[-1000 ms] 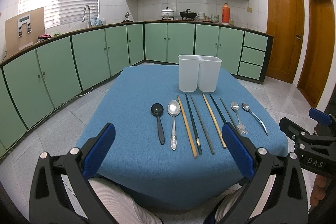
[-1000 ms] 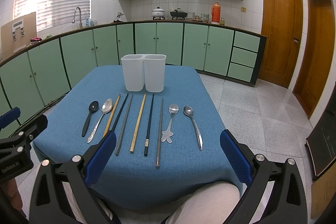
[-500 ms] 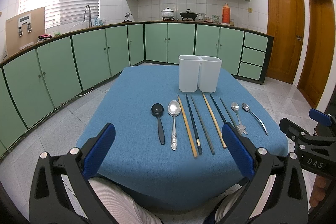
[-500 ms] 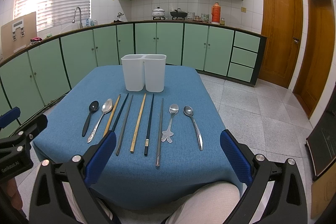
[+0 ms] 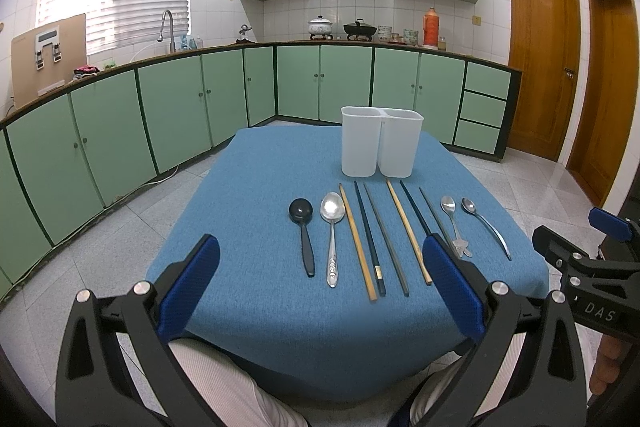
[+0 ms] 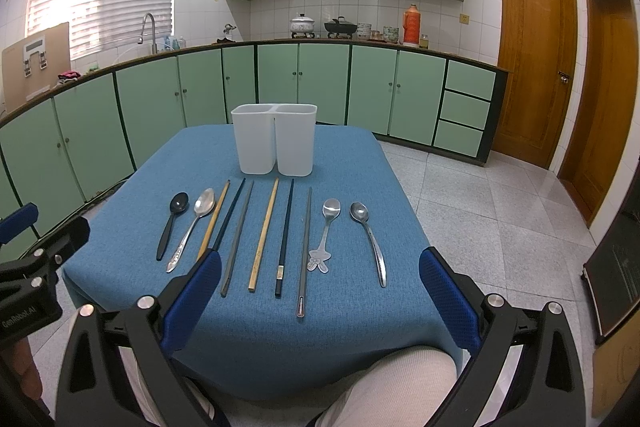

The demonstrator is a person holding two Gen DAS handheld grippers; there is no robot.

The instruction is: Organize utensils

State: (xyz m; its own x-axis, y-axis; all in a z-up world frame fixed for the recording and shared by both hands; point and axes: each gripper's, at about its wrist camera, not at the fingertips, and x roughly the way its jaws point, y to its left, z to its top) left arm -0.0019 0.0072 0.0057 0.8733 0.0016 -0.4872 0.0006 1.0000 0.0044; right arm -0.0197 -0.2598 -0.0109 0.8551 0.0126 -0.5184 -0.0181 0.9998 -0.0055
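Utensils in a row on a blue tabletop [image 6: 360,163], before a white 2-compartment holder [image 6: 274,143].
Left gripper [image 5: 320,287] and right gripper [image 6: 320,291] hover at the near edge, both spread wide, holding nothing.

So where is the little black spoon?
The small black plastic spoon lies at the far left of the row on the blue tablecloth, beside the large silver spoon.

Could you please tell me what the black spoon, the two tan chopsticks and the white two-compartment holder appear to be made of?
Black spoon: probably plastic, black with a slight sheen.
Tan chopsticks: likely bamboo or wood, pale matte tan with square sections.
White holder: apparently plastic, matte and slightly translucent.
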